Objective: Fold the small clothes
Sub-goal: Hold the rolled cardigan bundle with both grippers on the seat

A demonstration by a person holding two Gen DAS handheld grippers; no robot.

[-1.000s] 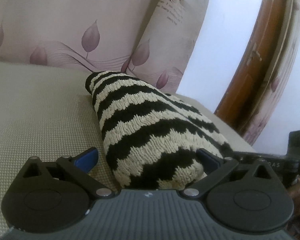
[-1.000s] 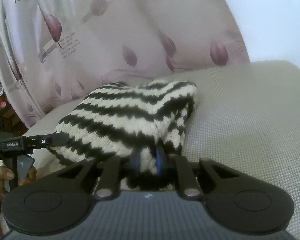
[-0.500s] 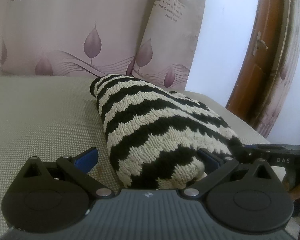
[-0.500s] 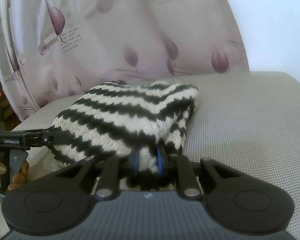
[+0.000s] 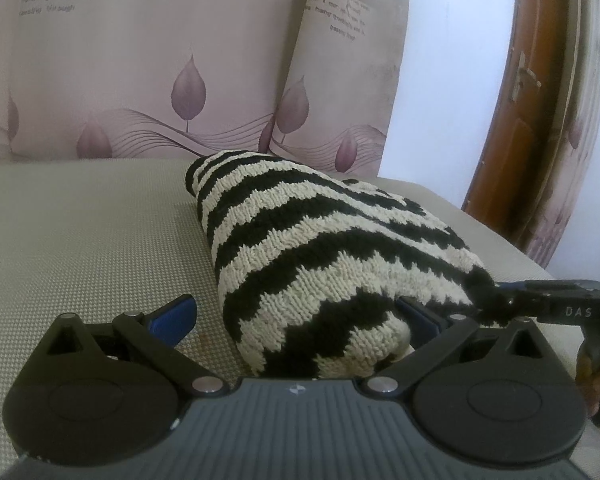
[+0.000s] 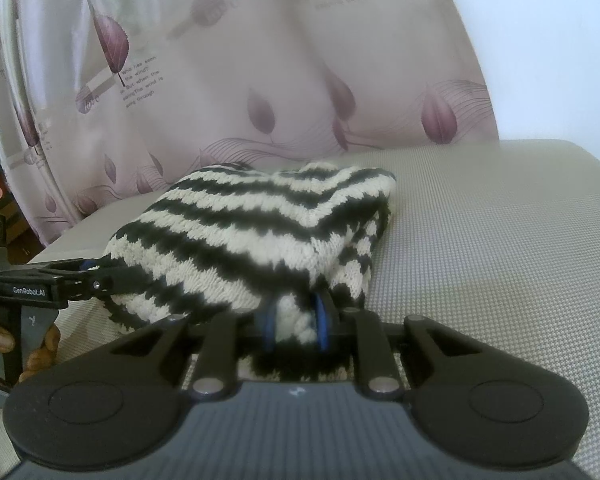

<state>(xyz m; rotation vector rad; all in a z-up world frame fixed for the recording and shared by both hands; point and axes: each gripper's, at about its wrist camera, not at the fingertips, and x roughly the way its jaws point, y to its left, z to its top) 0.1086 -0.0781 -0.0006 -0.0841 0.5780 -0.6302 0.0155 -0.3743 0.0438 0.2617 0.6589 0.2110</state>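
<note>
Right wrist: chunky zigzag-striped knit (image 6: 260,232)

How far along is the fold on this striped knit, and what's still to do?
Done: the striped knit already lies doubled into a thick bundle on the beige cushion. In hand: the right tool pinches its near edge between the blue pads, while the left tool stands open around the other near corner. Left: release the edge, pull both tools clear, and flatten the bundle if it springs up.

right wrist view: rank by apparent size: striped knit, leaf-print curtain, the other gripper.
1. leaf-print curtain
2. striped knit, though nearness inflates it
3. left gripper, smallest, partly cut off at the frame edge
</note>
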